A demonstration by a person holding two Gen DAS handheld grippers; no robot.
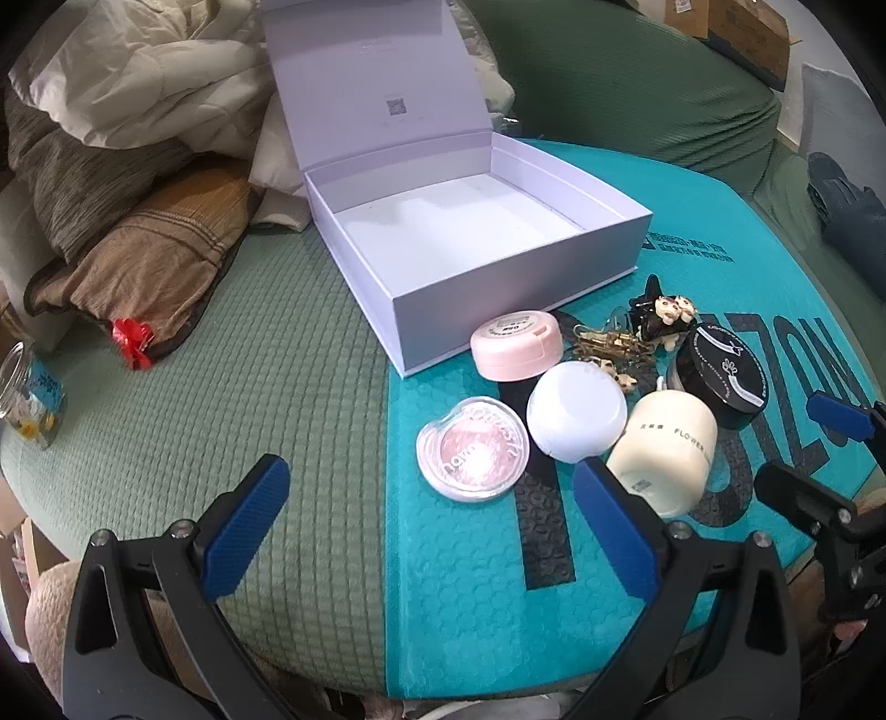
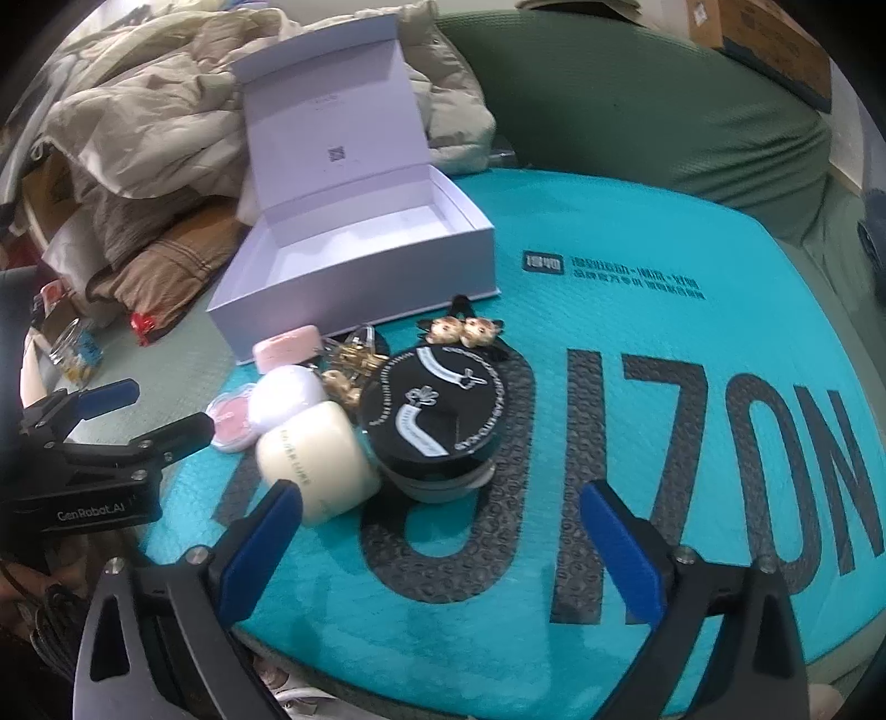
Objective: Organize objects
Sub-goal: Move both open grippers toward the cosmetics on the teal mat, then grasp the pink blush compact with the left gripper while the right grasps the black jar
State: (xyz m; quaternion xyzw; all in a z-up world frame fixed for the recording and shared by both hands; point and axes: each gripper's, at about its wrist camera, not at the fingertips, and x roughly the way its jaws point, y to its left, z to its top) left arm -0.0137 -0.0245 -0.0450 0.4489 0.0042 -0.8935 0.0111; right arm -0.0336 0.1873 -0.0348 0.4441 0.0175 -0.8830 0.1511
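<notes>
An open white box with its lid up stands empty on the teal mat. In front of it lie a pink compact, a clear blush case, a white round case, a cream jar, a black round tin, gold clips and a hair clip with two animal heads. My left gripper is open just before the blush case. My right gripper is open, close in front of the black tin, nothing between its fingers.
Crumpled bedding and a striped pillow pile up at the left on a green quilted cover. A glass jar lies at the far left edge. Cardboard boxes sit at the back right.
</notes>
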